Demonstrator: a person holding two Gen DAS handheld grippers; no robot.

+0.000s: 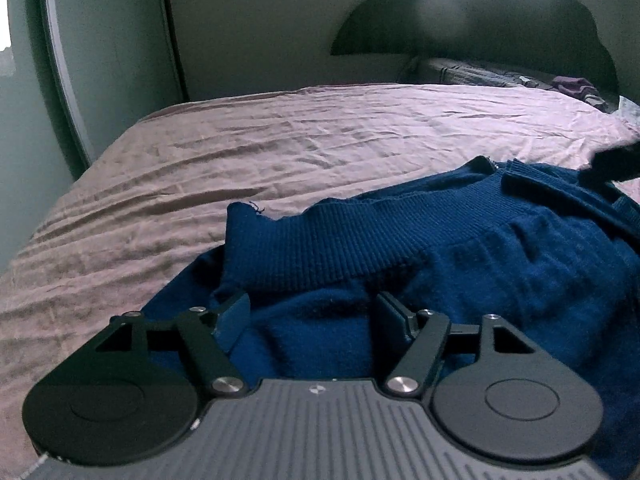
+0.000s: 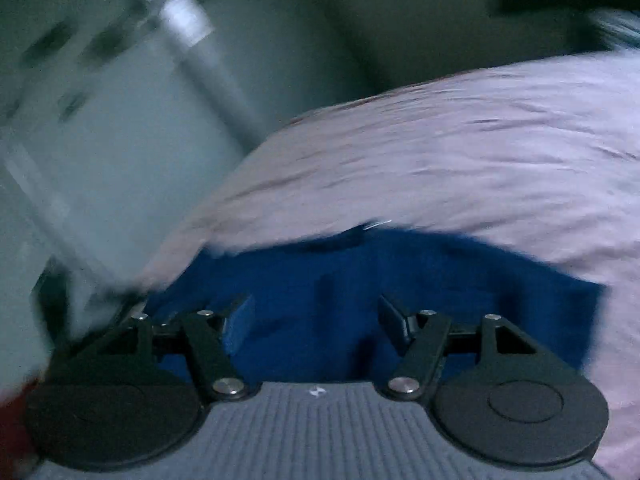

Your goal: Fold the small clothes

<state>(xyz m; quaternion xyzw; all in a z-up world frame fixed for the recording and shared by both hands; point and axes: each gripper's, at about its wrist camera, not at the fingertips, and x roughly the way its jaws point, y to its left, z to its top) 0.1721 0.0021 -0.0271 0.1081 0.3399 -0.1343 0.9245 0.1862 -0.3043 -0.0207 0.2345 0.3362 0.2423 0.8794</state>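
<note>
One navy knit sweater (image 1: 420, 256) lies rumpled on the pink bedsheet (image 1: 240, 152) – a single garment. Two grippers hover over it: the left gripper (image 1: 310, 312) and the right gripper (image 2: 316, 316) both stand released, nothing between their pads

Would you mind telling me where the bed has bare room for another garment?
The pink sheet lies bare left of and beyond the blue knit sweater, up to the wall. The far right corner is crowded with bedding.
</note>
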